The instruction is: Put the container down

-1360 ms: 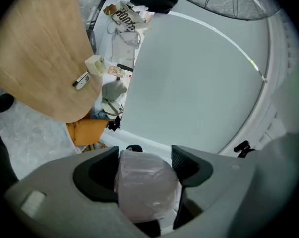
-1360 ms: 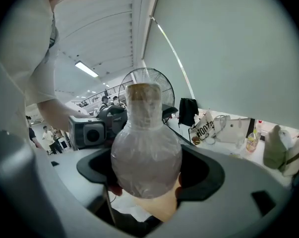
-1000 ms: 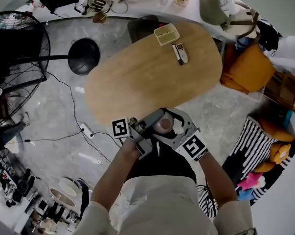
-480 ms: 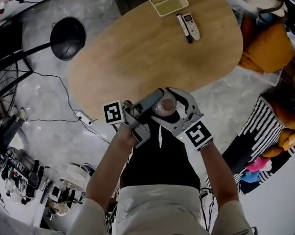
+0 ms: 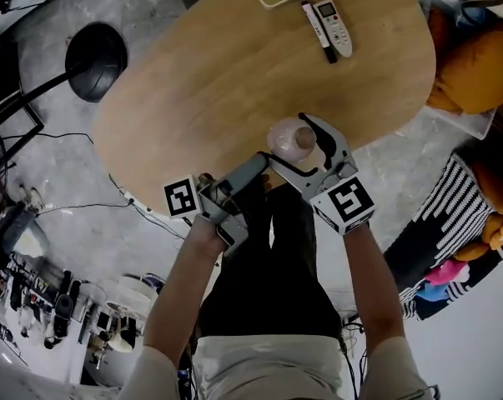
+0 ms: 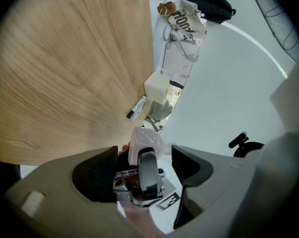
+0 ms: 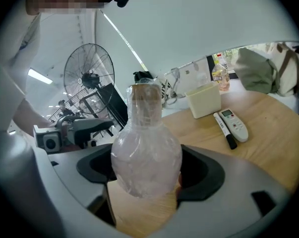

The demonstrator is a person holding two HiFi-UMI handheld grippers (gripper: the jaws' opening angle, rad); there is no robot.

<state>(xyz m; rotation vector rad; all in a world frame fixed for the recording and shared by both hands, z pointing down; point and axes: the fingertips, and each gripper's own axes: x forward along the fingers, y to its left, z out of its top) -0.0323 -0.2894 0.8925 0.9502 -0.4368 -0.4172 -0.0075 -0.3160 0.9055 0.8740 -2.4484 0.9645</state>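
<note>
Plastic, clear and crinkled, forms the bulbous container [image 7: 147, 157], round in the belly with a short neck and a tan cap; it stands upright, long axis vertical, cap up, over the near edge of the smooth oval wooden table [image 5: 234, 82], though whether its base touches the wood is unclear. The right gripper [image 5: 299, 150] clasps the belly between dark pads. The left gripper [image 5: 255, 172] sits just beside it, jaws spread on nothing. Both forearms reach forward and converge
</note>
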